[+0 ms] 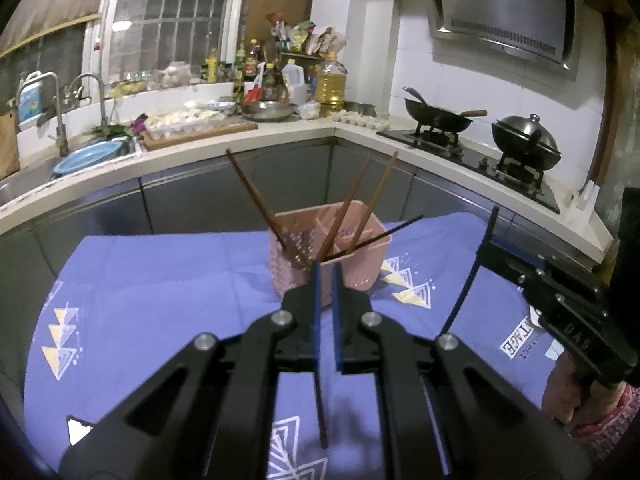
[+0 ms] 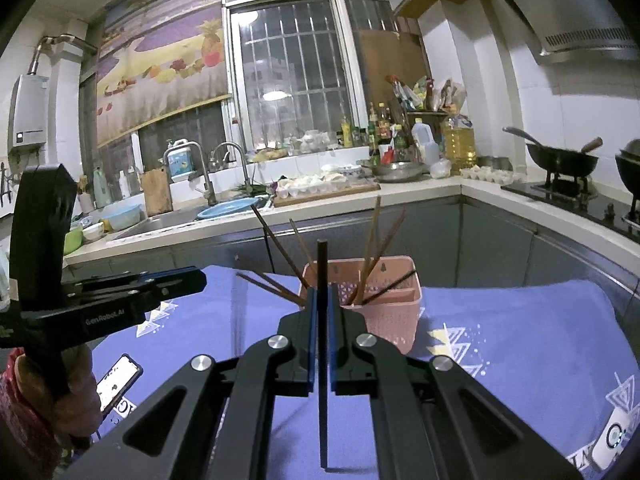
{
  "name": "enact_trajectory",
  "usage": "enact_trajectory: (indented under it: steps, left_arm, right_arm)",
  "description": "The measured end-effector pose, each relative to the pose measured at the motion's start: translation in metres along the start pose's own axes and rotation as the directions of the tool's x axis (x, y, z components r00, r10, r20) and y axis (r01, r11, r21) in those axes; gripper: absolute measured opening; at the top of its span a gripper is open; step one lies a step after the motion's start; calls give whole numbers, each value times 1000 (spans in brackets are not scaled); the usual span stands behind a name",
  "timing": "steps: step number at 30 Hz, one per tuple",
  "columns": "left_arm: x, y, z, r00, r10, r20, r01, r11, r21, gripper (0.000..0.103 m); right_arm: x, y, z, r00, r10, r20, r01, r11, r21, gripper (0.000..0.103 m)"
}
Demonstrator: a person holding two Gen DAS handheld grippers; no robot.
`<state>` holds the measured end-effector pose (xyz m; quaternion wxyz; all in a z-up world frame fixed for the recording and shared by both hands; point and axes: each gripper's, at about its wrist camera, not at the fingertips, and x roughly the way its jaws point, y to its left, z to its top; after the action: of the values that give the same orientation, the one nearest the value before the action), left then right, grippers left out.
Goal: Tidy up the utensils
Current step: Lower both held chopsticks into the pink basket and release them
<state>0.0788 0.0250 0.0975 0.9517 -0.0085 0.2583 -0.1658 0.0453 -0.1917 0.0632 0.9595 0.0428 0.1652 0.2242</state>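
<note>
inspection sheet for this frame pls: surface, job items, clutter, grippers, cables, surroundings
Surface: purple patterned tablecloth, printed triangles.
Job's things: pink perforated utensil basket holding several brown chopsticks leaning out, plus one black chopstick across its rim.
Clutter: smartphone, screen lit, lying on the cloth by the left hand.
Grippers: left gripper shut on a thin dark chopstick; right gripper shut on a black chopstick, held upright.
Cables: nothing seen.
Surroundings: kitchen counter with sink, egg trays, oil bottle, wok on the stove, range hood above.
</note>
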Motion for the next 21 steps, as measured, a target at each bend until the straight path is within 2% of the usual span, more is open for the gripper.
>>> enact_trajectory:
  steps: [5, 9, 13, 16, 19, 21]
  left_arm:
    - [-6, -4, 36, 998, -40, 40, 39, 999, 11, 5]
    - [-4, -7, 72, 996, -35, 84, 34, 999, 20, 5]
    - [-3, -5, 93, 995, -61, 83, 62, 998, -1, 5]
    - [-5, -8, 78, 997, -38, 63, 37, 999, 21, 5]
    - [1, -18, 41, 998, -64, 4, 64, 996, 70, 5]
    - [16, -32, 11, 995, -71, -66, 77, 991, 110, 5]
  right_arm:
    - [6, 2, 27, 999, 14, 36, -13, 999, -30, 5]
    - [17, 3, 56, 997, 28, 68, -26, 999, -28, 5]
    - [24, -2, 79, 995, 24, 96, -23, 1000, -16, 5]
    - [12, -12, 83, 990, 11, 137, -11, 1000, 0, 5]
    - [-11, -30, 74, 985, -29, 172, 27, 1000, 14, 5]
    - [-23, -40, 64, 982, -68, 174, 67, 998, 12, 5]
